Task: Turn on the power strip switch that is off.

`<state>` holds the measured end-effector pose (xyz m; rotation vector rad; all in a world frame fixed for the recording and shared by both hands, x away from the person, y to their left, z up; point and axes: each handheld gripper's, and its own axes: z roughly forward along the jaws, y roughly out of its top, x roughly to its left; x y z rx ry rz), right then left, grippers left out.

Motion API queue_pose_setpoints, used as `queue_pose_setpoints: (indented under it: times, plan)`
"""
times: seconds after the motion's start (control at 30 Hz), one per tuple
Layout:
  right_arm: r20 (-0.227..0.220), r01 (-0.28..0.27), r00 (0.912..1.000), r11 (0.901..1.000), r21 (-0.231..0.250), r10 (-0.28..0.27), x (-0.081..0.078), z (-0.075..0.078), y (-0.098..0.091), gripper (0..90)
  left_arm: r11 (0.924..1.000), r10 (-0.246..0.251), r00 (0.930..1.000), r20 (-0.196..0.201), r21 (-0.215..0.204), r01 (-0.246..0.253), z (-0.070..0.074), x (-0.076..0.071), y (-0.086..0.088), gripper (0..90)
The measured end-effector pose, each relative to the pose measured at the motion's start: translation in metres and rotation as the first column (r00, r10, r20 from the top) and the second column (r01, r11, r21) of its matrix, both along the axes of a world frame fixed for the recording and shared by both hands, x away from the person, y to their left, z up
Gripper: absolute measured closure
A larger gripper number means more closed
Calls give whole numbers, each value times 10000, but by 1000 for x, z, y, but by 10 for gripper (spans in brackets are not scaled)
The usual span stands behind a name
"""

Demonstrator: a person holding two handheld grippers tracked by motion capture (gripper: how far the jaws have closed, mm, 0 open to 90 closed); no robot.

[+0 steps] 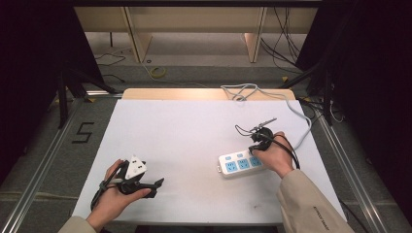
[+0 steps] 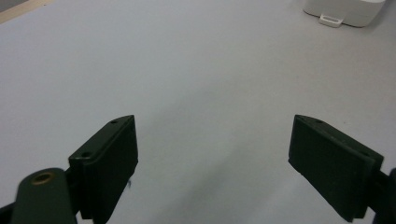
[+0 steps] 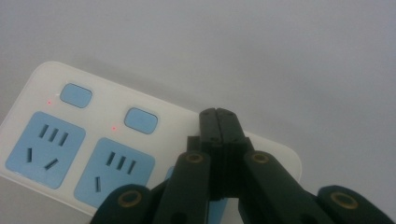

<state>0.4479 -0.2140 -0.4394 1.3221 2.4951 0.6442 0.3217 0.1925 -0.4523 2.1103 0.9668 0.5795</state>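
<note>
One power strip (image 1: pixel 241 163), two grippers, left (image 1: pixel 154 187), right (image 1: pixel 254 147), one table (image 1: pixel 184 141)

I see the power strip (image 1: pixel 241 163) at four o'clock on my table: white, lying flat, blue sockets facing up, blue switches (image 3: pixel 141 120) beside small red lights, its white cable (image 1: pixel 300 119) trailing toward one o'clock.

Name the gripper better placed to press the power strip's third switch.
Right. The right gripper, shut, hovers over the power strip; the left gripper sits open, far across the table.
</note>
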Motion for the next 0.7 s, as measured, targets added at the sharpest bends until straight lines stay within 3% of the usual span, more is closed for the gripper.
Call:
queue_pose_setpoints:
  times: [0.7]
  plan:
    - [110,84,9999,9999,109,-85,-1,1,-2,900,10000,54,10000,10,-31,-54,0,0,0,153]
